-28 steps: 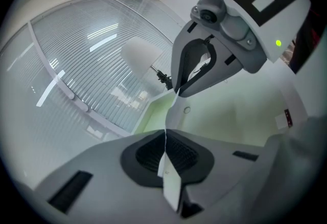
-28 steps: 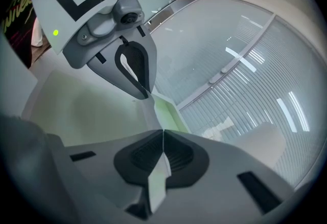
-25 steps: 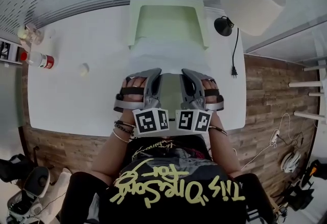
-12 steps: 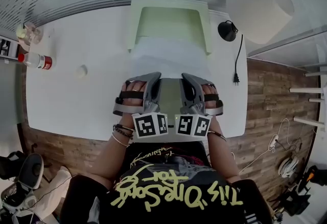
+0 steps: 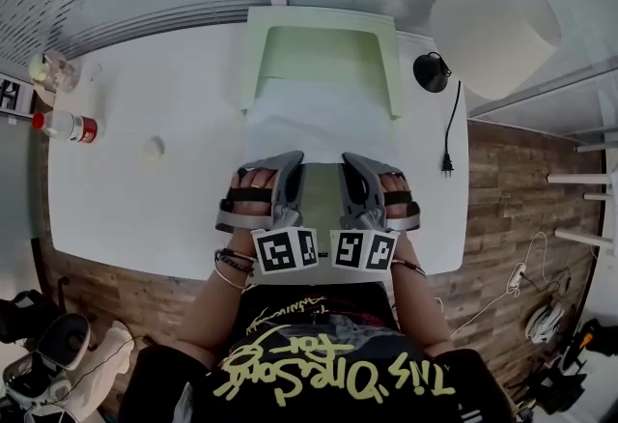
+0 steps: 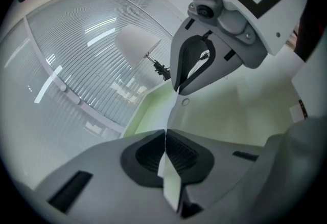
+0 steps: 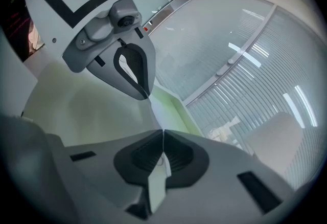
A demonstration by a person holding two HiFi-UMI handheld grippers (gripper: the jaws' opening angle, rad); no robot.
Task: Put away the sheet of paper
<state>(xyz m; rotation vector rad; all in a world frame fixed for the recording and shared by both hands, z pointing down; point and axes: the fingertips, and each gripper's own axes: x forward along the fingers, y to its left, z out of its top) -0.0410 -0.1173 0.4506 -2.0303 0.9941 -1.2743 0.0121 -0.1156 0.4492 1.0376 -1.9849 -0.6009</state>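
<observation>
A white sheet of paper (image 5: 317, 122) lies with its far end in a pale green tray (image 5: 253, 59) at the back of the white table (image 5: 154, 209). Its near end reaches to both grippers. My left gripper (image 5: 293, 163) is shut on the near edge, and the sheet (image 6: 171, 179) shows edge-on between the pads. My right gripper (image 5: 349, 163) is shut on the same edge a little to the right, where the sheet (image 7: 156, 187) again sits between the pads. Both grippers point at the tray, side by side. Each gripper view shows the other gripper close by.
A white lamp shade (image 5: 494, 17) hangs over the table's back right, above a black lamp base (image 5: 431, 71) with a cable and plug (image 5: 446, 162). A red-labelled bottle (image 5: 68, 126), glassware (image 5: 50, 70) and a small round object (image 5: 152, 149) stand at the left.
Only the head view has shifted slightly. Both grippers stay shut on the sheet in the same place before the tray.
</observation>
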